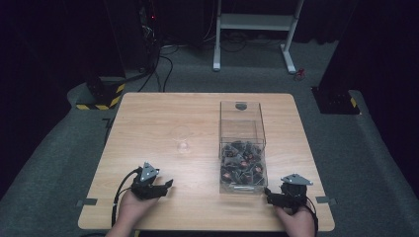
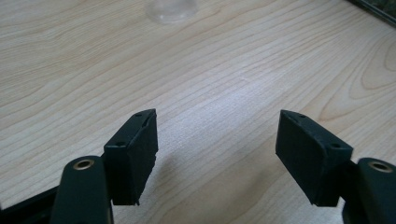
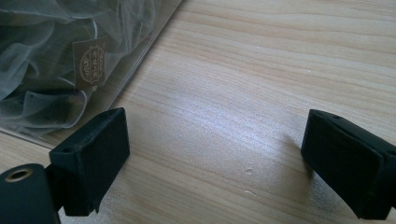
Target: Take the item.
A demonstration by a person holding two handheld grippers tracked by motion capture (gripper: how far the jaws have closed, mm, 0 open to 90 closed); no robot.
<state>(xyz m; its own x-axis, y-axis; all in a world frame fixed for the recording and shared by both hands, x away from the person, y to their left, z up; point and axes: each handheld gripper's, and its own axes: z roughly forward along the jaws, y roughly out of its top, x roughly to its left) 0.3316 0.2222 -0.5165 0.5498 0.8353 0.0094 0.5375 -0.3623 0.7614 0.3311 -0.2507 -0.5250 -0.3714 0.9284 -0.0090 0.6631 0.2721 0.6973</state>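
Observation:
A clear plastic box [image 1: 241,118] stands on the right half of the wooden table [image 1: 163,113], its near end full of several dark mesh pouches [image 1: 242,165]. A small clear glass [image 1: 183,145] stands near the table's middle. My left gripper [image 1: 163,186] rests low at the front left, open, with bare wood between its jaws [image 2: 217,135]; the glass [image 2: 171,9] is at the top of its view. My right gripper [image 1: 271,196] sits at the front right, just beside the box's near corner, open and empty [image 3: 215,154]. The box wall and grey mesh pouches [image 3: 56,60] show upper left there.
Bare wood lies between the two grippers and across the table's left and far parts. Beyond the table are a grey carpet, a white desk frame [image 1: 254,29], cables and black stands with yellow-striped bases [image 1: 101,96].

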